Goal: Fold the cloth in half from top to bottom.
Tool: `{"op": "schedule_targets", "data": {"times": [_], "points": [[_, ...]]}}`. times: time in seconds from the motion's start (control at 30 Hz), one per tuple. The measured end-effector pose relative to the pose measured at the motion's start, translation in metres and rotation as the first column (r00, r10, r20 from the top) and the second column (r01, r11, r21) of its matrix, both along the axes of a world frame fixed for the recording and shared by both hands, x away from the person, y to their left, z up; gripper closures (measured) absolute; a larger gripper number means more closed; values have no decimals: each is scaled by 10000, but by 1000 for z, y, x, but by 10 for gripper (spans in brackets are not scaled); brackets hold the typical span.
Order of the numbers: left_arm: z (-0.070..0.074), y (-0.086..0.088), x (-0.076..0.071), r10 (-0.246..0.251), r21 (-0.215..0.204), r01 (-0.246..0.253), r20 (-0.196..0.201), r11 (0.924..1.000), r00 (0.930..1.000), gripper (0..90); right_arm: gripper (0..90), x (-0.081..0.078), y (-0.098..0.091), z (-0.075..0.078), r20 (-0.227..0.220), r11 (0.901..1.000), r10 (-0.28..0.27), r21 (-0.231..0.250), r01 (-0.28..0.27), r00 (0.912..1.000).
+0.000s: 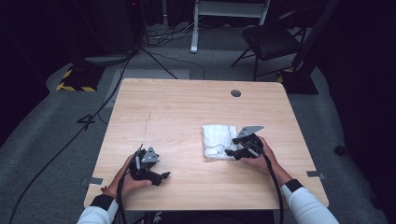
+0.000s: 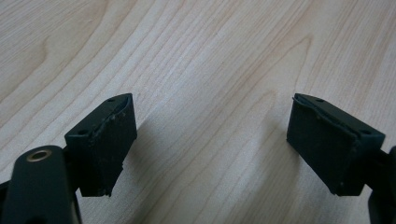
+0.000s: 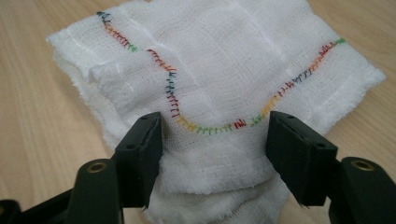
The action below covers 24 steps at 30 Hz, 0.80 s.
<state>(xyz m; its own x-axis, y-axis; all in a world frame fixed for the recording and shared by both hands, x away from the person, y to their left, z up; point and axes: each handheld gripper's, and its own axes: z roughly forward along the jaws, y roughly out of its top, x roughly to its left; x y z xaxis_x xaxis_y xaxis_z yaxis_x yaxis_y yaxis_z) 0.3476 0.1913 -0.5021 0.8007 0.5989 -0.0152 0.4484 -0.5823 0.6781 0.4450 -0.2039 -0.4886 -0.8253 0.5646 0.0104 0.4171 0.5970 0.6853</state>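
While folded, white cloth [image 3: 219, 74] shows a wavy rainbow-stitched seam.

I see the cloth [image 1: 219, 141] lying on the table [image 1: 187, 107], right of centre. My right gripper [image 1: 232, 152] sits at its near right edge; my left gripper [image 1: 163, 176] rests well apart, near left.

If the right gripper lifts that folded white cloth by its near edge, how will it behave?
The cloth looks like thin gauze in loose layers, so it would probably droop and unfold. It seems light. Pushed, it likely bunches rather than slides.
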Motion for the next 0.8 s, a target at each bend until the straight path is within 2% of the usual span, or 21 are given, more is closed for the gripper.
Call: {"op": "schedule_targets", "data": {"times": [0.17, 0.33, 0.4, 0.57, 0.8], "points": [[-1, 1, 0, -45, -120, 46, 84, 9999, 10000, 156, 366, 14, 14, 0, 13, 9997, -231, -30, 231, 9997], [-2, 0, 0, 25, -110, -24, 101, 9999, 9999, 152, 362, 19, 24, 0, 149, 9996, -280, -52, 281, 9995], [-2, 0, 0, 41, -118, -40, 100, 9999, 9999, 151, 361, 19, 25, 0, 50, 9995, -299, -68, 299, 9995], [-2, 0, 0, 42, -116, -41, 101, 9999, 9999, 151, 355, 17, 25, 4, 99, 9992, -307, -249, 309, 9995], [-2, 0, 0, 42, -115, -41, 100, 9999, 9999, 151, 351, 9, 21, 19, 490, 9966, -311, -741, 347, 9983]]}}
